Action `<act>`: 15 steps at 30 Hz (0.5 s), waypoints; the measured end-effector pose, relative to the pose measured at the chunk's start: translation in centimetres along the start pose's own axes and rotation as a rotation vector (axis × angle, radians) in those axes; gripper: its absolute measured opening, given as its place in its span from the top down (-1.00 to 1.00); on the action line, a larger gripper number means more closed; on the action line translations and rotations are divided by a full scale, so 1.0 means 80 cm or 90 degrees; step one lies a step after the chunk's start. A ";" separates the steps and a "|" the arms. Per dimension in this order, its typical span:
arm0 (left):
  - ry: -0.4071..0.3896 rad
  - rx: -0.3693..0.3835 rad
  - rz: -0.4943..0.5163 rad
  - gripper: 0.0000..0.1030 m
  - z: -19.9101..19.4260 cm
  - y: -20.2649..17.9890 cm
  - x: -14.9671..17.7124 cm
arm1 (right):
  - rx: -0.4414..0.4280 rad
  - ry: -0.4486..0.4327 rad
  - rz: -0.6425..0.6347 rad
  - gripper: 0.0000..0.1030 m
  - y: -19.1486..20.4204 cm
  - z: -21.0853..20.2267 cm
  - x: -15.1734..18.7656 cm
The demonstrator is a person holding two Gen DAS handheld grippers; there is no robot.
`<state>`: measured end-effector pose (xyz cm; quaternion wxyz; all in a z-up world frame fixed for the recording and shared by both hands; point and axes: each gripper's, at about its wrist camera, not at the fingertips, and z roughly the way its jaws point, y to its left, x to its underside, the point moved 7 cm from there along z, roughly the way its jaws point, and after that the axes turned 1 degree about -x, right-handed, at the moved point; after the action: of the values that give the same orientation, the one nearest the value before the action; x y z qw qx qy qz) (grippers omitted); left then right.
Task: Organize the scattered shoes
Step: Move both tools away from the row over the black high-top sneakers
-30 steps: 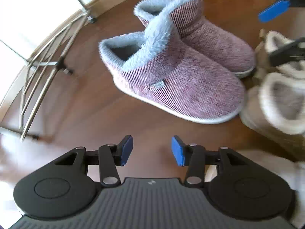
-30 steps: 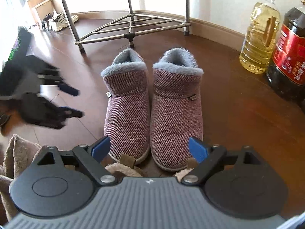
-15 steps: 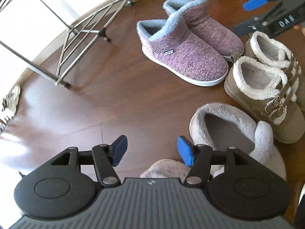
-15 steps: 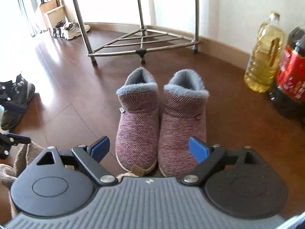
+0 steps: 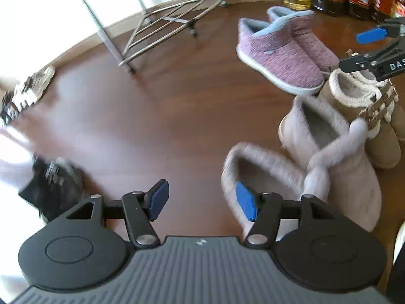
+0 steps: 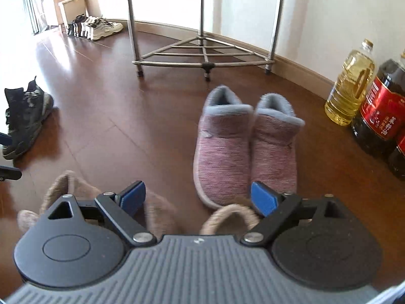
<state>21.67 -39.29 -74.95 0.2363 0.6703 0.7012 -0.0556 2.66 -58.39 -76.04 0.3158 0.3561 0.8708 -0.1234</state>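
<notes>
A: What does the left wrist view give us?

B: The left hand-held gripper (image 5: 201, 204) hangs over bare wooden floor (image 5: 157, 116) with its jaws parted and nothing between them; they have just been opening. To its right are the grey fluffy slippers (image 5: 316, 167), side by side, and just beyond them the tan buckled boots (image 5: 364, 109), also paired. The pink slipper boots (image 5: 283, 50) sit farther back, near a row of bottles. A black sneaker (image 5: 50, 190), blurred, lies alone at the left edge.

A: And the right wrist view?

B: The right hand-held gripper (image 6: 196, 198) is spread wide and empty above the fluffy rims of the near shoes. The pink slipper boots (image 6: 243, 147) stand straight ahead, neatly together. This view shows the black sneaker (image 6: 24, 119) sharply, well apart from the grouped pairs. It also shows an oil bottle (image 6: 350, 88), a steel rack (image 6: 202, 55) in the corner, and a far row of sneakers (image 6: 93, 26) along the wall, which the left view only catches as a blur.

A: Does either view show the other tool?

B: The left view catches the right one at its upper right edge.
</notes>
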 end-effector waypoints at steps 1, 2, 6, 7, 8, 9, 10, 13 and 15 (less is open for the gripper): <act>0.002 0.002 -0.003 -0.22 -0.005 0.005 0.008 | -0.007 0.001 -0.004 -0.73 0.016 -0.006 0.001; 0.005 0.002 -0.009 -0.22 -0.015 0.017 0.028 | -0.014 0.003 -0.012 -0.73 0.031 -0.011 0.001; 0.020 -0.003 -0.049 -0.46 -0.032 0.053 0.094 | -0.047 0.012 -0.061 -0.75 0.097 -0.021 0.004; 0.026 -0.004 -0.065 -0.48 -0.036 0.063 0.113 | -0.066 0.016 -0.075 -0.76 0.119 -0.020 0.006; 0.031 -0.005 -0.092 -0.48 -0.039 0.075 0.137 | -0.082 0.020 -0.087 -0.76 0.138 -0.019 0.007; 0.037 -0.006 -0.119 -0.48 -0.042 0.087 0.160 | -0.095 0.023 -0.096 -0.76 0.151 -0.018 0.008; 0.043 -0.008 -0.140 -0.48 -0.046 0.096 0.177 | -0.125 0.031 -0.117 -0.76 0.181 -0.014 0.009; 0.055 -0.008 -0.196 -0.48 -0.058 0.123 0.222 | -0.186 0.054 -0.161 -0.75 0.239 -0.007 0.005; 0.054 -0.006 -0.217 -0.48 -0.066 0.139 0.236 | -0.230 0.067 -0.199 -0.75 0.287 -0.009 -0.005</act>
<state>31.23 -18.90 -75.33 0.1969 0.5426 0.8141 -0.0633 18.54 -41.82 -74.99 0.3059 0.1604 0.9384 0.0058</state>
